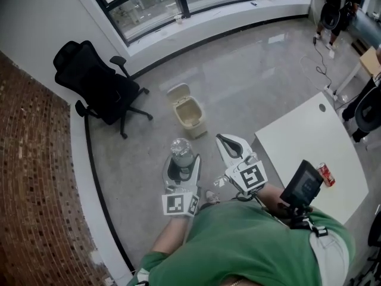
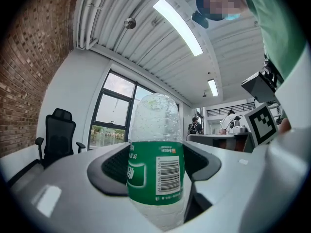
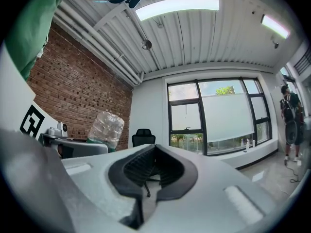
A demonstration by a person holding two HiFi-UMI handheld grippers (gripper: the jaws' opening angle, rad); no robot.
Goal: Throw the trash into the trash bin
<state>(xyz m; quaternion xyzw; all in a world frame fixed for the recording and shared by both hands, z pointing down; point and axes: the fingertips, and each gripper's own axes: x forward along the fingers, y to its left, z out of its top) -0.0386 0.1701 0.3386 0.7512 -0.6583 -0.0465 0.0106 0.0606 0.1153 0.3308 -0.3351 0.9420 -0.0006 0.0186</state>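
A clear plastic bottle (image 1: 181, 150) with a green label stands upright between the jaws of my left gripper (image 1: 182, 162), which is shut on it. In the left gripper view the bottle (image 2: 155, 144) fills the gap of the left gripper (image 2: 155, 168), both dark pads against its label. My right gripper (image 1: 230, 143) hangs beside it to the right, shut and empty; in its own view the right gripper (image 3: 150, 171) has its pads meeting, and the bottle (image 3: 107, 127) shows at the left. A beige trash bin (image 1: 190, 113) with its lid up stands on the floor ahead of both grippers.
A black office chair (image 1: 99, 88) stands left of the bin near the window wall. A white table (image 1: 306, 142) at the right carries a red can (image 1: 325, 174) and a black device (image 1: 303, 183). A brick wall (image 1: 30, 177) runs along the left. A person (image 1: 336, 8) stands at the far right.
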